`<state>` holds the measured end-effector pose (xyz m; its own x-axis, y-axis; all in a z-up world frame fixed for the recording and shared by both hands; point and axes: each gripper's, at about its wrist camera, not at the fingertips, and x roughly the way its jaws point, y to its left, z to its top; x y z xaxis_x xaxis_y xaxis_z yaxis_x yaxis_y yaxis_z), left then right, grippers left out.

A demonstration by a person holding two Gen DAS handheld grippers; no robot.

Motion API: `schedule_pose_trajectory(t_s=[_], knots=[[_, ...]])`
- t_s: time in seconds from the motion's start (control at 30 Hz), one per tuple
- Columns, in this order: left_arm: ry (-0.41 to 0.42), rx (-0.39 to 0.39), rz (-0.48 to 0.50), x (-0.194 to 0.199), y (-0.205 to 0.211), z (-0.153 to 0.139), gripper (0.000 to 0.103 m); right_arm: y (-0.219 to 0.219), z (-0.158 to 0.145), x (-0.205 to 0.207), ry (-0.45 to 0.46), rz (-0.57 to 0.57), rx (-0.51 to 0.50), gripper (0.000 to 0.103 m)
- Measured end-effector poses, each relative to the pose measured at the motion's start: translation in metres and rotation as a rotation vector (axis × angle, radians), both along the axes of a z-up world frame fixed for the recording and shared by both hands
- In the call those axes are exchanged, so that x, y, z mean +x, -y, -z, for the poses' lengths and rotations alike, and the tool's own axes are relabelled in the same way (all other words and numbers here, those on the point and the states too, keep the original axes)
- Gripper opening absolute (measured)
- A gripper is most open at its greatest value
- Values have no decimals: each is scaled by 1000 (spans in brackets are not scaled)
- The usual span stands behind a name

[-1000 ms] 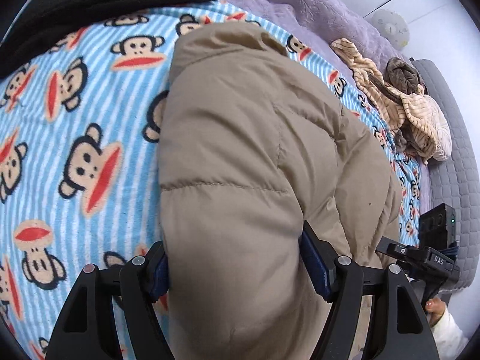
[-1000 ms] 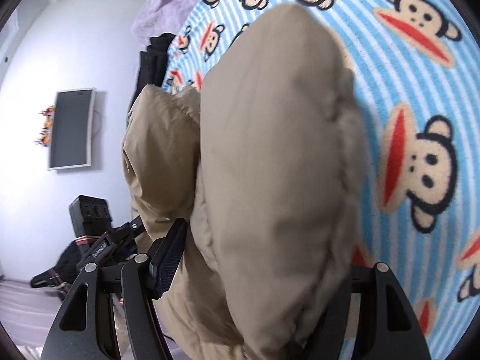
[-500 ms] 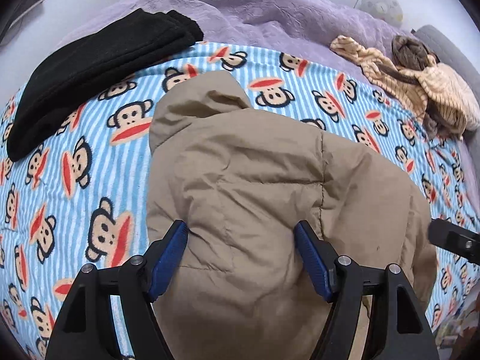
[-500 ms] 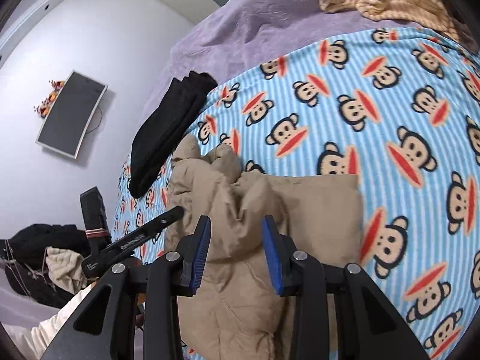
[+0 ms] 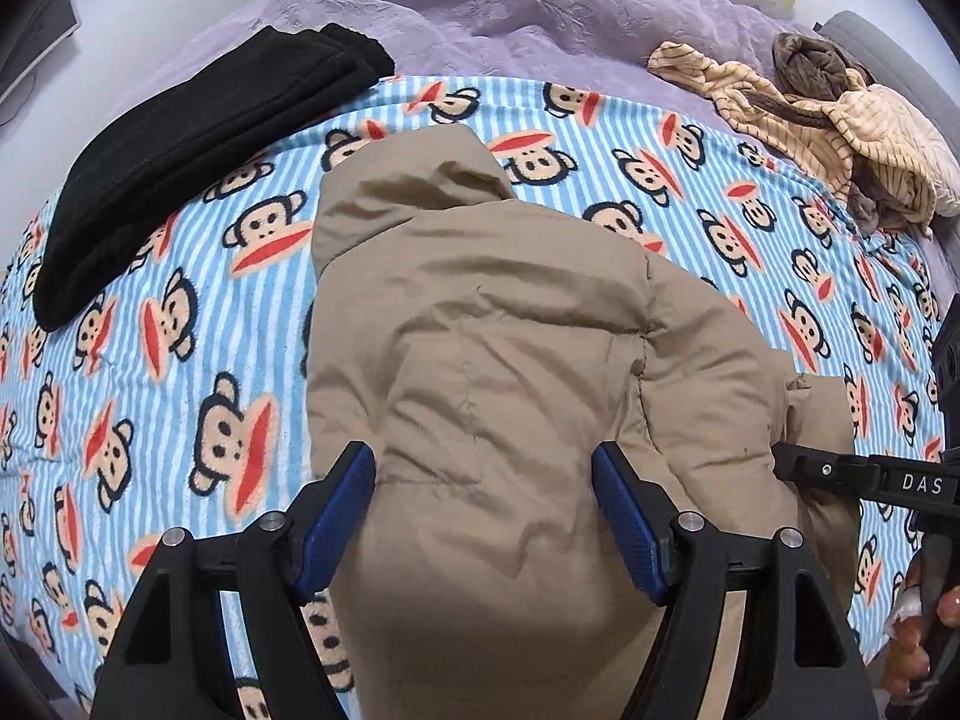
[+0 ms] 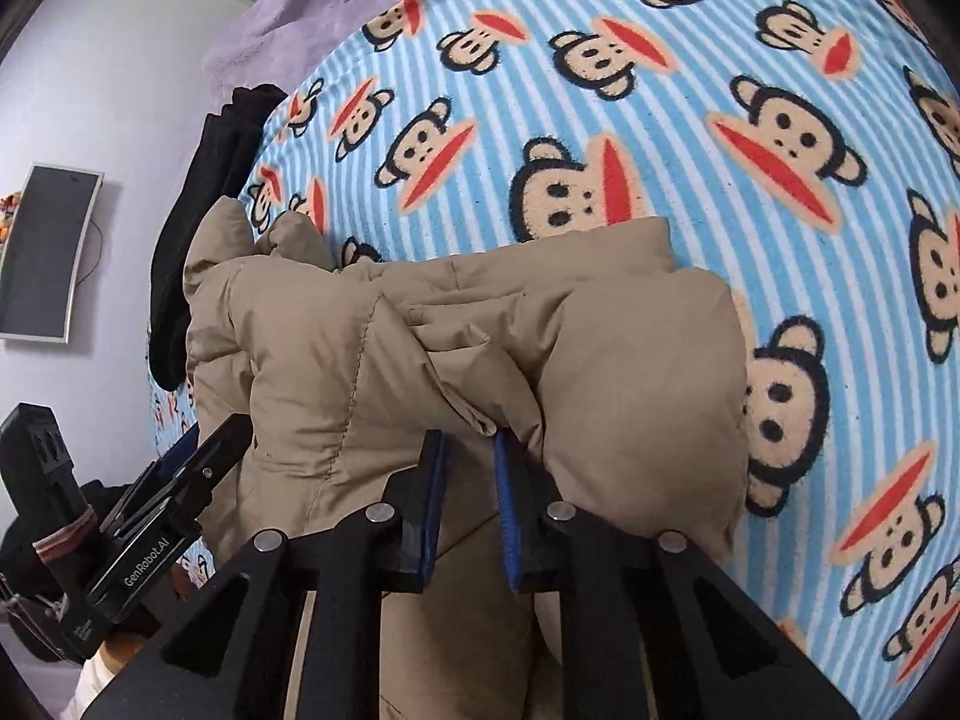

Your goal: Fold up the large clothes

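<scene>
A puffy tan quilted jacket (image 5: 504,372) lies folded into a thick bundle on the blue-and-white striped fleece blanket printed with cartoon monkey faces (image 5: 180,324), and everything else on the bed sits around that jacket. Its hood end points toward the far side of the bed, where a crumpled lilac bedspread (image 5: 510,12) shows beyond the blanket's edge.

The left gripper (image 5: 483,501) has its blue-padded fingers (image 5: 336,510) spread wide, one on either side of the jacket's near end; the fabric bulges up between them, but the pads do not look pressed into it. The right gripper (image 6: 470,501) comes at the jacket's other side with its jaws drawn close together, a narrow gap left between the blue pads. A pleat of tan fabric sits right at the fingertips, though I cannot tell whether it is actually pinched.

To the far left of the jacket a folded black fleece garment (image 5: 180,138) lies across the blanket's edge. Off to the jacket's far right there is a loose heap of cream striped clothing with a brown piece on top (image 5: 828,114). From the right wrist view, a dark flat screen (image 6: 45,252) hangs on the pale wall past the jacket's left end.
</scene>
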<state>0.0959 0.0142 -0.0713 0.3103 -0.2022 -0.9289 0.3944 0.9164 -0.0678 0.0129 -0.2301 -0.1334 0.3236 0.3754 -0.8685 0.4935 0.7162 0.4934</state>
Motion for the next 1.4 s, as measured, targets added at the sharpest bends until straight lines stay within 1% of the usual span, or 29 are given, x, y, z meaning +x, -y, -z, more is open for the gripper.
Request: schedule_pose_trajectory(t_s=[0.07,0.13,0.27,0.57,0.63,0.7,0.77,0.83,0.87,0.9,0.93,0.97,1.0,1.07,1.2,1.27,1.3,1.4], knots=[[-11,7,-8,-7,-8,-3,75,-2,-3,0,-3,-8,3,17],[-23,12,-15,-16,-17,-5,75,-4,-7,-3,-4,-17,3,20],[-41,9,-21,-33,-31,-8,75,-11,-15,-9,-10,-35,1,20],[-79,2,-3,-54,-50,-16,75,-35,-34,-48,-25,-57,-17,21],[-73,-1,-4,-57,-55,-20,92,-40,-39,-57,-27,-48,-34,21],[-39,4,-4,-61,-60,-27,101,-44,-45,-64,-23,-33,-54,21],[-4,13,1,-64,-63,-34,102,-46,-52,-69,-20,-19,-90,21],[9,17,2,-66,-66,-39,102,-50,-62,-73,-10,-5,-135,22],[14,18,-1,-67,-68,-41,102,-52,-67,-76,-4,3,-160,27],[19,17,-5,-68,-70,-44,102,-54,-72,-77,-1,9,-186,43],[25,17,-11,-69,-71,-48,102,-57,-77,-78,5,15,-214,54],[31,17,-18,-70,-73,-51,102,-59,-83,-80,17,20,-246,75],[37,15,-26,-72,-74,-54,102,-62,-88,-80,28,21,-274,82],[45,11,-39,-75,-77,-59,102,-69,-99,-81,46,3,-336,82],[75,23,-77,-82,-81,-68,102,-77,-108,-79,51,-24,-413,83],[81,18,-99,-85,-83,-71,102,-79,-111,-79,54,-27,-445,87],[84,17,-105,-86,-84,-73,102,-80,-113,-80,61,-29,-459,91],[95,27,-117,-90,-84,-76,102,-83,-120,-83,85,-37,-497,92]])
